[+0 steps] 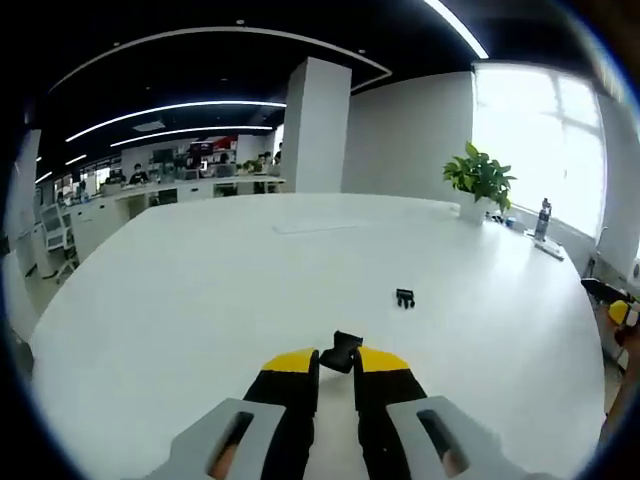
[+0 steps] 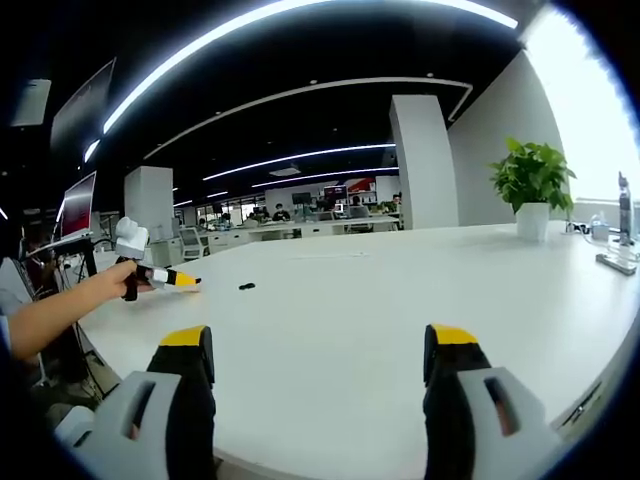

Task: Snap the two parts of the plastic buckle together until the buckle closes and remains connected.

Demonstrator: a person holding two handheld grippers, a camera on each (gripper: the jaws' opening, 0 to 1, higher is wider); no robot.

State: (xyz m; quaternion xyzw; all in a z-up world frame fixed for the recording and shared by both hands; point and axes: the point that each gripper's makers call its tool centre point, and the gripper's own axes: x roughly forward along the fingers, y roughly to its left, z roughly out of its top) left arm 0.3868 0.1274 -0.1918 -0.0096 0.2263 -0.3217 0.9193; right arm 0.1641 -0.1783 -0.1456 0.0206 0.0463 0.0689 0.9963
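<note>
the left gripper (image 1: 337,372) has its jaws drawn close together, nipping one black buckle part (image 1: 345,350) right at the yellow tips; the piece sticks out ahead of the jaws, which looks like a hold chosen to leave its mating end free. ahead of that gripper and a little to its right, the other buckle part (image 1: 404,297) lies loose on the white table (image 1: 200,300), apart from the held one, so the snap is not yet made.

in the right gripper view the left gripper shows far off to the left, in a person's hand (image 2: 112,284), and a small dark speck just beyond its tips is probably the loose part, though it is too small to be sure. the right gripper (image 2: 320,360) is spread wide with nothing between its jaws, low over the near table edge, seemingly ready to go and pick up the loose piece.
</note>
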